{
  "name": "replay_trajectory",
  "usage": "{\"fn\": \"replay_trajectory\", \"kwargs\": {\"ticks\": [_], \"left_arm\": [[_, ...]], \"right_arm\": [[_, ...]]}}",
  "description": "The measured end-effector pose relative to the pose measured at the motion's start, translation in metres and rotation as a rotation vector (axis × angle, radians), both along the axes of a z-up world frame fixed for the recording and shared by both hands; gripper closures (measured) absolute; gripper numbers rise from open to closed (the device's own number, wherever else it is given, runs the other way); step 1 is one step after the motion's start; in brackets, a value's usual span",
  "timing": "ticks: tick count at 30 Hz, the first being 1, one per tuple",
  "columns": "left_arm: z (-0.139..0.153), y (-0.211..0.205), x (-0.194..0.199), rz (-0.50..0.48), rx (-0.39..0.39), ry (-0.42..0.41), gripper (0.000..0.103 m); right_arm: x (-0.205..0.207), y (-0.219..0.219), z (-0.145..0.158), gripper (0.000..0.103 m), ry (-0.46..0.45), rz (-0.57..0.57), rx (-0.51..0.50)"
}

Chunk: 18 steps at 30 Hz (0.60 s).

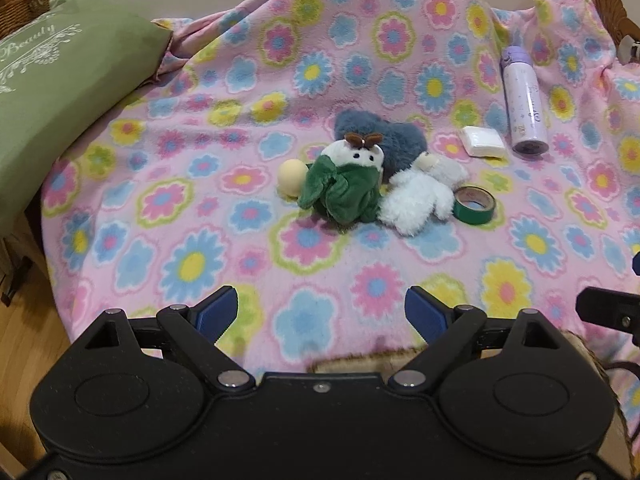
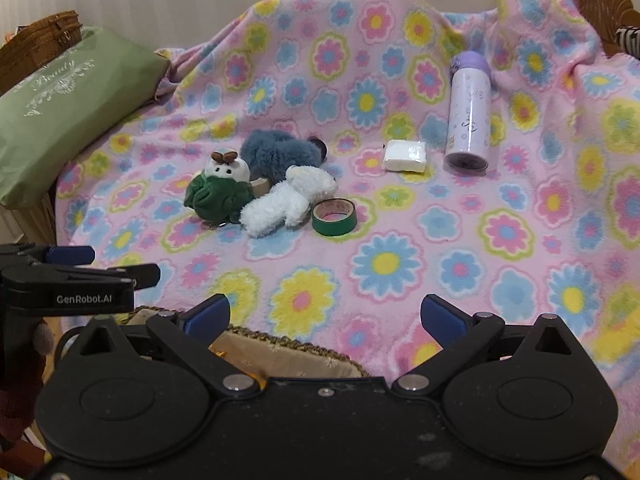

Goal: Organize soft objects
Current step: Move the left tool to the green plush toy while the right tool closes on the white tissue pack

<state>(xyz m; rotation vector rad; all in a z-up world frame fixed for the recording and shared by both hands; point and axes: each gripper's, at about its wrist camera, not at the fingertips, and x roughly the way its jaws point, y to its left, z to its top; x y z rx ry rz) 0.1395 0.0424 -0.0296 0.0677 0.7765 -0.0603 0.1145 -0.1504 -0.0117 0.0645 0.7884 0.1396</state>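
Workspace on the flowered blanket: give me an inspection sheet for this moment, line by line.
Surface: pink flowered blanket, rumpled at the back.
Job's things: green-and-white plush, white plush and blue-grey plush, bunched together at centre.
Clutter: green tape roll beside the white plush; white packet; lilac bottle lying down; beige ball beside the green-and-white plush.
Grippers: left gripper open, holding nothing; right gripper open, holding nothing; both short of the pile.
Cables: nothing seen.
Surroundings: green pillow at left, wicker basket behind it, woven basket at the near edge.
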Motion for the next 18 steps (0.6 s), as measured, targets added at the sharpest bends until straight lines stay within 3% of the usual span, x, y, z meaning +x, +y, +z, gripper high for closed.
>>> {"fn": "replay_trajectory", "kwargs": {"ticks": [12, 18], "left_arm": [[-0.023, -0.001, 0.066, -0.023, 0.057, 0.029, 0.015], [-0.026, -0.005, 0.087, -0.058, 0.103, 0.021, 0.015]], "right_arm": [[0.092, -0.026, -0.024, 0.001, 0.062, -0.061, -0.007], [0.126, -0.026, -0.038, 0.001, 0.087, -0.004, -0.076]]}}
